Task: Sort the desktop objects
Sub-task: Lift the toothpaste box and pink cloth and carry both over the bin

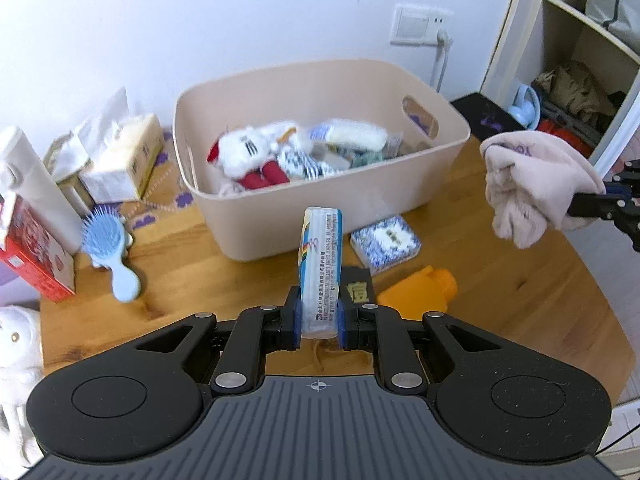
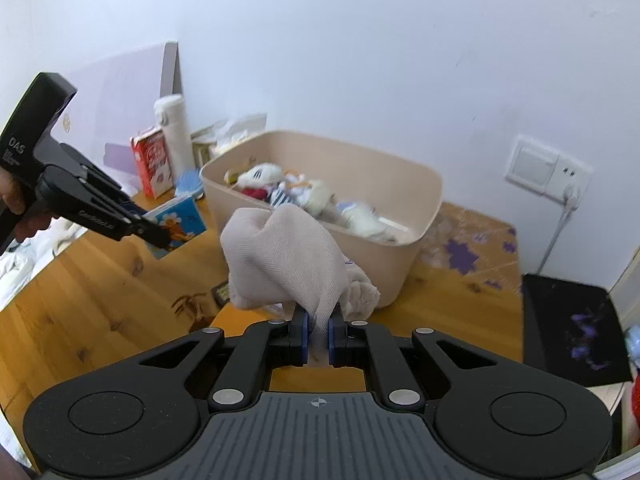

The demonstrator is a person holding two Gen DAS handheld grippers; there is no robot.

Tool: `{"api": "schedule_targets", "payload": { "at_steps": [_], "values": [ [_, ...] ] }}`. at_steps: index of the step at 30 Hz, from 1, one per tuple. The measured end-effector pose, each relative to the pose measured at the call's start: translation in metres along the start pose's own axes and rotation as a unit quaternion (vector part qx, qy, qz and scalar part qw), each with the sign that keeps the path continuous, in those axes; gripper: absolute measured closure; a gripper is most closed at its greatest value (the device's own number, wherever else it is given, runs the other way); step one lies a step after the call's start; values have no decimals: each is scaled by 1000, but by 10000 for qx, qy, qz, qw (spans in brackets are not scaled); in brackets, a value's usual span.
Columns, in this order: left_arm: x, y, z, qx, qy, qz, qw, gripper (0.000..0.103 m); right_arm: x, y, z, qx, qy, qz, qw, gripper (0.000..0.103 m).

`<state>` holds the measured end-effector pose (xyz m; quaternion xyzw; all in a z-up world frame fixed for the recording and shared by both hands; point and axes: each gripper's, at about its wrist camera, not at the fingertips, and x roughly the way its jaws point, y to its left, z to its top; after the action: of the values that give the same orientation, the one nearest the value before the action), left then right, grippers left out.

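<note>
We see left gripper (image 1: 319,312) clamped on a flat packet (image 1: 321,268) | right gripper (image 2: 318,336) clamped on soft cloth (image 2: 280,256) | beige plastic bin (image 1: 320,208) ahead, possibly half full | hairbrush (image 1: 110,252) beside it

We look from the left wrist camera steeply down along its fingers (image 1: 294,312) at the worktop (image 1: 168,320), close above it, facing the beige bin (image 1: 320,200) and wall. From the right wrist we look from further right, angled leftward; both views share the bin (image 2: 400,264).
</note>
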<state>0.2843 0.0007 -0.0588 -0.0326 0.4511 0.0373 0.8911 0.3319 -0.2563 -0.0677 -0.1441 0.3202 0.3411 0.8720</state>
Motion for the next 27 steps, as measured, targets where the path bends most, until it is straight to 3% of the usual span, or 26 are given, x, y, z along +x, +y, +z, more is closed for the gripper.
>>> {"api": "schedule_targets", "payload": {
  "at_steps": [17, 27],
  "values": [
    [-40, -12, 61, 238, -796, 96, 9965, 87, -30, -34, 47, -174, -705, -392, 9966, 94],
    [-20, -6, 112, 325, -951, 289, 9945, 87, -13, -55, 85, -365, -872, -528, 9941, 94]
  ]
}}
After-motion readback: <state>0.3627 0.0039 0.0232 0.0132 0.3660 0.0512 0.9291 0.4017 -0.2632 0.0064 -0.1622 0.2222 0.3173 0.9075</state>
